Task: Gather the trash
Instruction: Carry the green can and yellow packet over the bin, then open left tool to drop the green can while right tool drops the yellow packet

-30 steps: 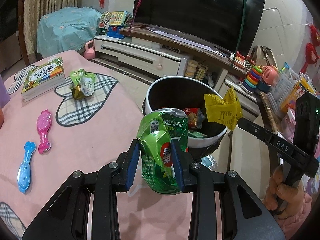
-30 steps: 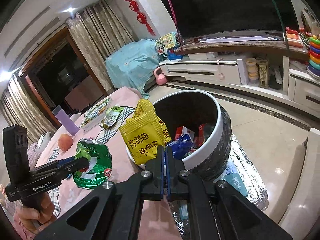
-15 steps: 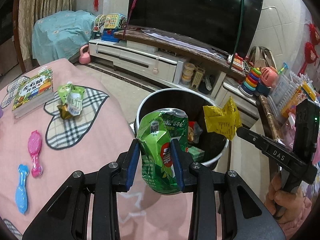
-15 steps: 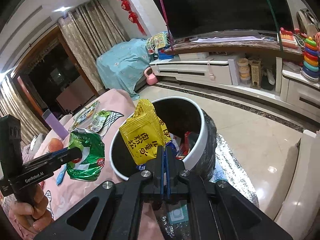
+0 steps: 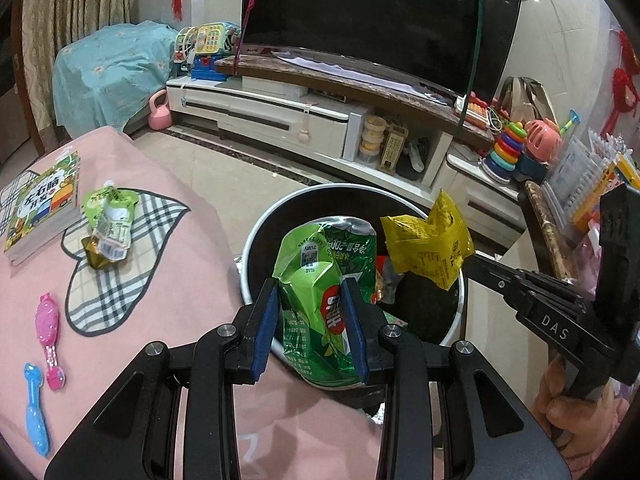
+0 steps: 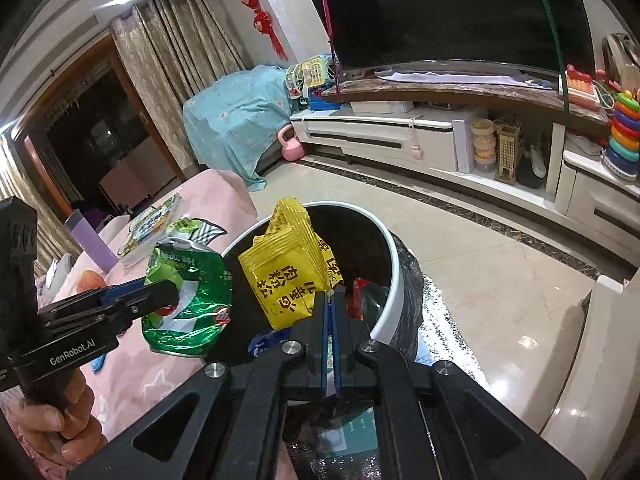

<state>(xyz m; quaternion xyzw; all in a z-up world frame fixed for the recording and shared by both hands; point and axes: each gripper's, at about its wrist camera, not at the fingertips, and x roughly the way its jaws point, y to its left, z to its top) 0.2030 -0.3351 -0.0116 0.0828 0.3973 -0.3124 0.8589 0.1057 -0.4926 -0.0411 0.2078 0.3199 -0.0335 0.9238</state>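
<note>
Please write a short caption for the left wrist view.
Left claw holds a crushed green can over the trash bin.

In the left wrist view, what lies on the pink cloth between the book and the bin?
A crumpled green wrapper lies on the plaid patch, between the book and the bin. The left wrist view shows it best.

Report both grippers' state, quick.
Left gripper: shut on the crushed green can.
Right gripper: shut on the yellow packet.

Jaws clamp crushed green can over trash bin.
</note>
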